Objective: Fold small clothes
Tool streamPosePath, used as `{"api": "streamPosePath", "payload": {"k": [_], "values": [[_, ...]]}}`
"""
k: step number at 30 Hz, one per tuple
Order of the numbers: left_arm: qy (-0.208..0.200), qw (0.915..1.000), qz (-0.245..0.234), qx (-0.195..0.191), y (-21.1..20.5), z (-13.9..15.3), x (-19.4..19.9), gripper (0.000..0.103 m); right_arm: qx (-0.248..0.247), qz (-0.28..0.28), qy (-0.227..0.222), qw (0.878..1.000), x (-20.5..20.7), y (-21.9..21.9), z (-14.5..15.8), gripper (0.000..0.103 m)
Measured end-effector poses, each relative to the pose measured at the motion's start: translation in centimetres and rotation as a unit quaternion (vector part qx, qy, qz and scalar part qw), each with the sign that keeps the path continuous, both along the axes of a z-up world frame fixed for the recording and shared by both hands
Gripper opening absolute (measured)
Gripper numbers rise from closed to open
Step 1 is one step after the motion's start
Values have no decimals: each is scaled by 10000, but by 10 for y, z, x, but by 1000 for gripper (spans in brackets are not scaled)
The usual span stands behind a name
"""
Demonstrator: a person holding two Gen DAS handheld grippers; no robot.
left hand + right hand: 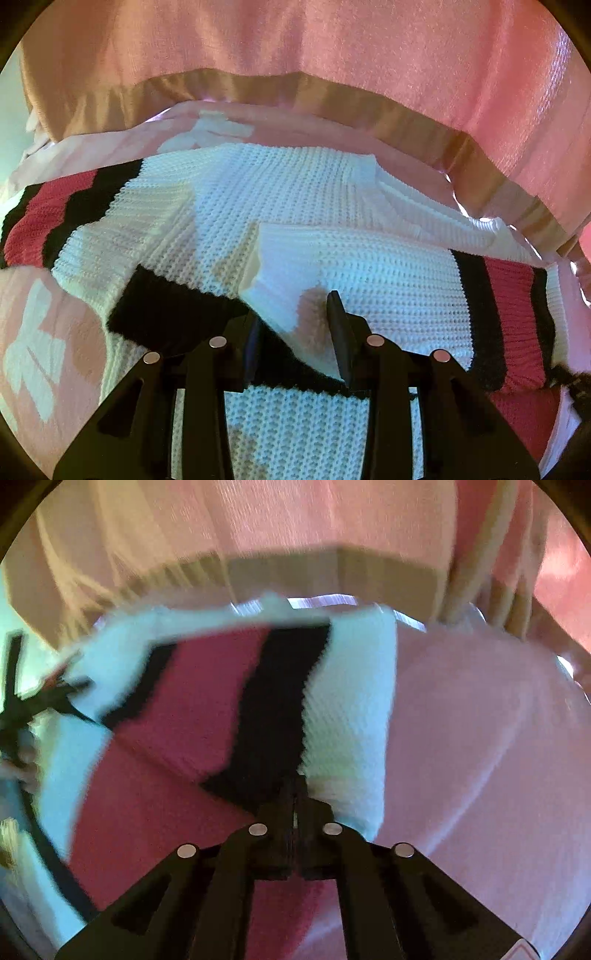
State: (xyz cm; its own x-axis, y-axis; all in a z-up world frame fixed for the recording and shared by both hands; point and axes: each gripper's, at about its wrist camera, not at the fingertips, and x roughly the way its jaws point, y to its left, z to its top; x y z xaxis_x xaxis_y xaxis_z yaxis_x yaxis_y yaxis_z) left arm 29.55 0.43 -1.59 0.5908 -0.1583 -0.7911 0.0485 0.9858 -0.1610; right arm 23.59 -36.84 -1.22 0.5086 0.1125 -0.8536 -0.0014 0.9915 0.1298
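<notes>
A white waffle-knit sweater (280, 206) with black and red stripes lies spread on a pink bedsheet (40, 332). My left gripper (295, 314) is open, its jaws apart low over the sweater's folded hem; the right finger (338, 325) rests on white knit and the left one is partly under a black edge. My right gripper (295, 790) is shut on the sweater's striped part (258, 720), pinching the black and white knit. That view is motion-blurred. The left gripper (22, 709) shows dark at the far left of the right wrist view.
A pink curtain or blanket (332, 44) with a tan band hangs behind the bed. The pink sheet (480, 738) with white bow prints extends to the right of the sweater.
</notes>
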Motion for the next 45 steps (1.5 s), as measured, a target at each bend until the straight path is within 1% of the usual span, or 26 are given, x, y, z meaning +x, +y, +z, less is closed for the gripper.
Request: {"api": "streamPosePath", "payload": {"k": [2,3,5,7,8,9,10,11,14,16,19,22,25,26,27,28,29,31,32,33,35,38,39,41,42,45], "values": [[-106,9999,62,-88,6,9,-5,33,-160,-3,-66,9999,-2,9,12,1],[-224,9994,166,-198,16,20,-8,33,-140,5,-309,9994,-8,16,27,3],[-354,9979,405,-365,36,34,-10,42,79,45,-637,9979,-19,32,49,4],[-477,9936,851,-568,72,50,-9,64,203,130,-832,9962,-29,46,59,5],[-516,9906,1105,-621,91,55,-7,68,220,174,-884,9957,-31,53,61,6],[-537,9856,1454,-681,117,59,-4,74,294,241,-913,9951,-34,63,61,6],[-533,9799,1773,-745,141,60,-2,76,358,308,-914,9947,-37,72,58,6],[-507,9707,2181,-871,174,59,1,76,369,363,-907,9945,-37,78,56,6],[-281,9491,2928,-1130,244,46,10,76,203,619,-832,9944,-39,105,45,6],[-113,9289,3530,-1117,298,30,13,76,217,700,-755,9944,-36,116,37,7],[92,9128,3988,-879,344,10,15,76,174,752,-741,9943,-35,122,30,7],[190,9056,4177,-713,365,-5,16,75,132,787,-705,9943,-32,127,24,11],[161,9106,4106,-445,361,-7,24,75,91,812,-656,9945,-30,129,18,14],[157,9121,4079,-385,359,-8,26,72,82,815,-642,9946,-29,130,17,15],[134,9131,4061,-337,360,-8,28,67,76,813,-632,9947,-29,131,15,15],[99,9148,4025,-318,359,-8,30,56,77,817,-627,9946,-28,131,14,15],[64,9179,3951,-354,358,-6,32,49,73,823,-623,9946,-28,131,13,16],[7,9232,3812,-488,359,-4,36,21,75,816,-637,9946,-29,131,14,17],[-21,9247,3760,-597,359,-2,37,13,92,802,-654,9946,-29,130,15,17],[-95,9248,3726,-764,357,3,35,11,118,793,-679,9945,-30,129,17,18],[-300,9231,3779,-651,346,20,33,11,144,741,-750,9943,-30,126,22,19],[-891,9379,3321,-455,300,71,32,10,212,688,-846,9938,-31,120,30,19],[-1140,9455,3011,-482,273,93,31,10,244,660,-886,9936,-32,117,34,20],[-1430,9560,2511,-508,232,122,29,10,265,618,-970,9930,-33,113,40,21],[-1589,9634,2097,-519,198,139,24,11,277,585,-1028,9926,-34,110,44,22],[-1738,9769,1084,-605,115,160,9,11,322,490,-1149,9916,-36,101,53,23]]}}
